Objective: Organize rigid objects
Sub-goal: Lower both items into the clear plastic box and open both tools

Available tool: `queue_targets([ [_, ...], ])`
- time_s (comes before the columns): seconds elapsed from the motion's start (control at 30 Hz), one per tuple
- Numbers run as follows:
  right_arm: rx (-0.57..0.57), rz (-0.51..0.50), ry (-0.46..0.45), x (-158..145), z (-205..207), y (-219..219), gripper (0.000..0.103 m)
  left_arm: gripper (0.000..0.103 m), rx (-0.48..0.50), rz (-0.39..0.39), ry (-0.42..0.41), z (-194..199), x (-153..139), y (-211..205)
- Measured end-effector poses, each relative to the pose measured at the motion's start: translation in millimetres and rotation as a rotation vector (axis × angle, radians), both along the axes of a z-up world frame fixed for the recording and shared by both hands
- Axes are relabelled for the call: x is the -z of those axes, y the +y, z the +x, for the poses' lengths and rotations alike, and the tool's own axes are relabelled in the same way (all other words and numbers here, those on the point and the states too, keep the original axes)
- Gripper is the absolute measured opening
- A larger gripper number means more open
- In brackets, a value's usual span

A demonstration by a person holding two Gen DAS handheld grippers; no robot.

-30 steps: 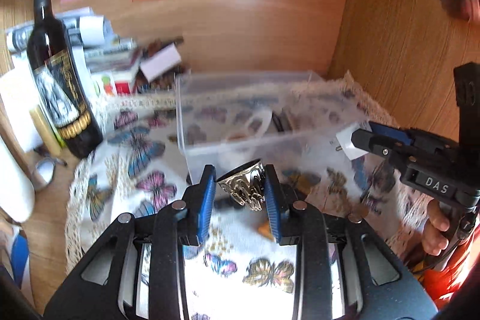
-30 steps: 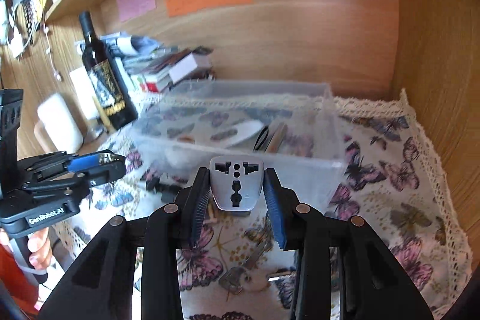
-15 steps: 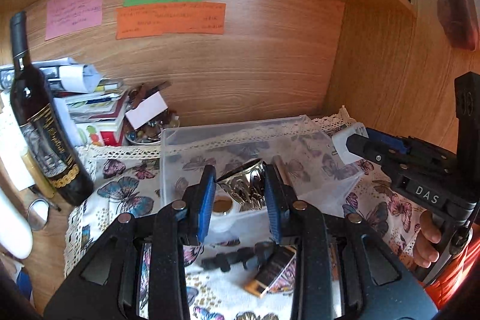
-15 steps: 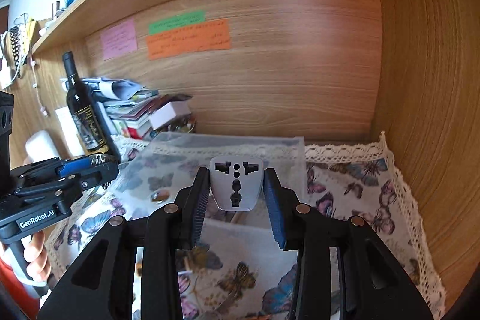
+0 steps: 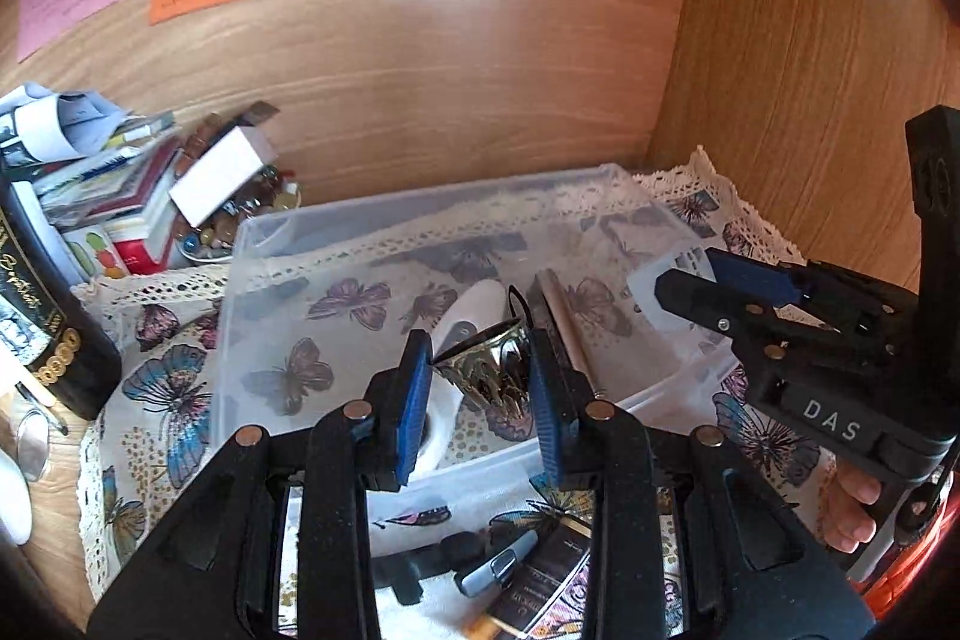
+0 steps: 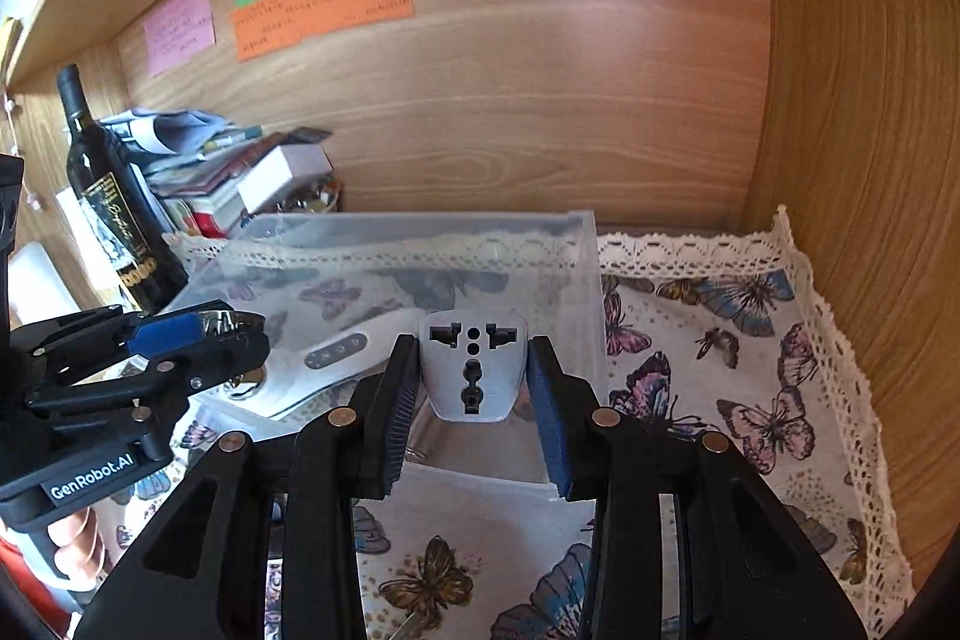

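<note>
My left gripper (image 5: 480, 376) is shut on a shiny gold and silver metal cup (image 5: 489, 370) and holds it over the front part of a clear plastic bin (image 5: 282, 226). My right gripper (image 6: 471, 370) is shut on a grey travel plug adapter (image 6: 471, 370) and holds it above the bin's (image 6: 591, 280) front right corner. The bin holds a white remote-like device (image 6: 354, 343) and a slim dark item (image 5: 561, 316). The left gripper also shows in the right wrist view (image 6: 198, 334), the right gripper in the left wrist view (image 5: 690, 283).
A dark wine bottle (image 6: 111, 214) stands at the left beside a pile of books and papers (image 6: 222, 172). A butterfly cloth (image 6: 750, 382) covers the shelf. A dark box (image 5: 540, 580) and small items lie before the bin. Wooden walls close the back and right.
Both grippers have moved forward and lower, over the bin, each still holding its object. The bin now looks closer in both views.
</note>
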State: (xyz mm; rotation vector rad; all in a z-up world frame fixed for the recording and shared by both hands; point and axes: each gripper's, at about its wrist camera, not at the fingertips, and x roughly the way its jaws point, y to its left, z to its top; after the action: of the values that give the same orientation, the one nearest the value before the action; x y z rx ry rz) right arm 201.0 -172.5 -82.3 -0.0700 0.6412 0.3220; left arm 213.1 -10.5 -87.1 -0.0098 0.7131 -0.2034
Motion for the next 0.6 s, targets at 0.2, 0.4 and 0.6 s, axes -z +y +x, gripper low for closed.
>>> queue_targets([
  [0.2,-0.02,-0.021,0.027,6.8,3.7,4.4,0.034,0.032,0.007,0.003,0.038,10.5,9.8,-5.6],
  [0.4,-0.016,-0.038,0.023,7.1,2.9,8.0,0.034,0.035,0.006,0.009,0.035,9.2,8.7,-7.7],
  [0.6,-0.018,-0.038,0.0,-1.6,-5.7,7.8,0.047,0.057,-0.01,0.01,-0.008,-6.5,-5.0,-5.4],
])
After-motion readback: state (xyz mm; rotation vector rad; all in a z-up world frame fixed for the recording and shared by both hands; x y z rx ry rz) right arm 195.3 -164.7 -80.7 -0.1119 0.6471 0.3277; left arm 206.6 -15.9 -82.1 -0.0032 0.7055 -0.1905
